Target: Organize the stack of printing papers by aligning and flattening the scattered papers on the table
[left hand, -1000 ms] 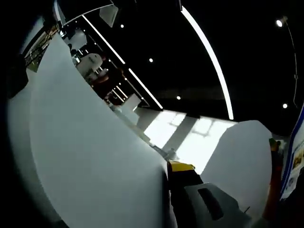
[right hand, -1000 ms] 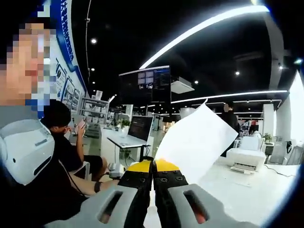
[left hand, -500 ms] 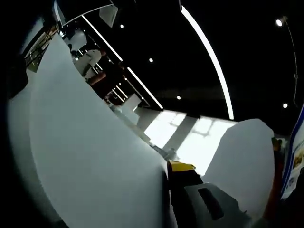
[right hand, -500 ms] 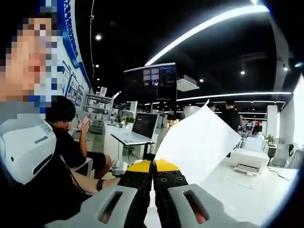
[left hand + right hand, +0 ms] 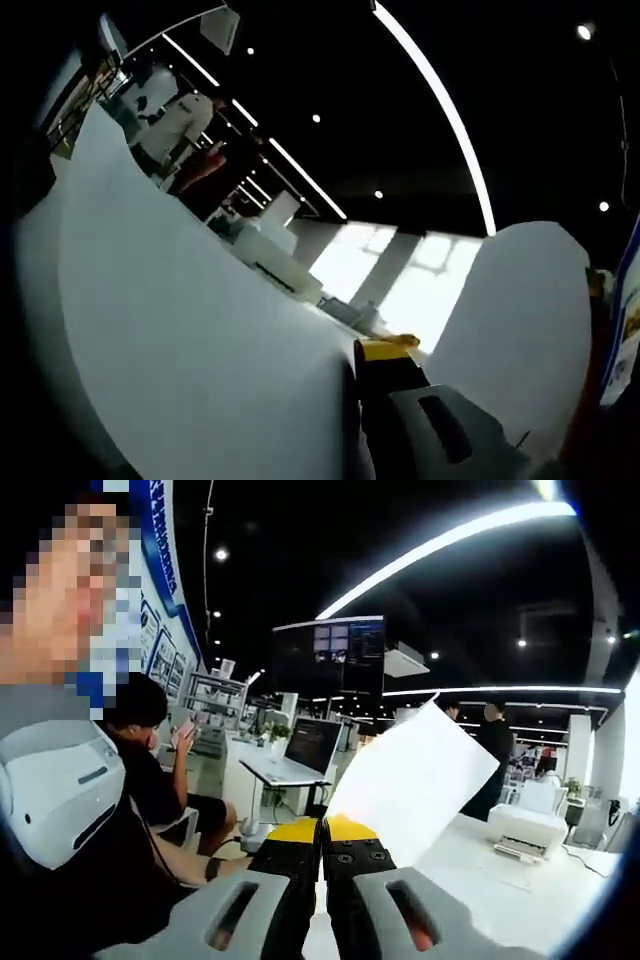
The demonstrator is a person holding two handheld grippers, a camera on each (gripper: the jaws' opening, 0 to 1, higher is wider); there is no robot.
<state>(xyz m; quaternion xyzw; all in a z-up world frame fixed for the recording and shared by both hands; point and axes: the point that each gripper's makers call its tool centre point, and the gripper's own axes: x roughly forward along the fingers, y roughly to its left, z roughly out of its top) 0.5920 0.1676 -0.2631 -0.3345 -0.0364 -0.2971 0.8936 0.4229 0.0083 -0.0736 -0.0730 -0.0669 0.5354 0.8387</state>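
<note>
1. Since the right gripper (image 5: 322, 832) has its jaws pressed together on the corner of the paper sheet (image 5: 415, 785) and holds it up in the air above the white table (image 5: 500, 890), the pinch is small; judgement: a quick swing could tear the corner or let the sheet slide out.
2. Left gripper (image 5: 360, 360): a large white paper (image 5: 190, 330) covers its left jaw, only the right jaw with its yellow tip is visible. Can't tell if it's clamped or loose. Paper lies against the jaw, curved and lifted.
3. Risk: both sheets bow in the air. Set down while curved, they could crease or land skewed instead of square on the stack.
4. Risk: the paper blocks most of the left gripper view, so the table and the stack are hidden there; aligning edges would be near blind.
5. A seated person (image 5: 150, 770) and another gripper's white housing (image 5: 55, 790) sit close on the left of the right gripper view; a wide sweep that way could snag the sheet.
6. White box (image 5: 530, 830) on the table beyond the sheet could catch an edge.
</note>
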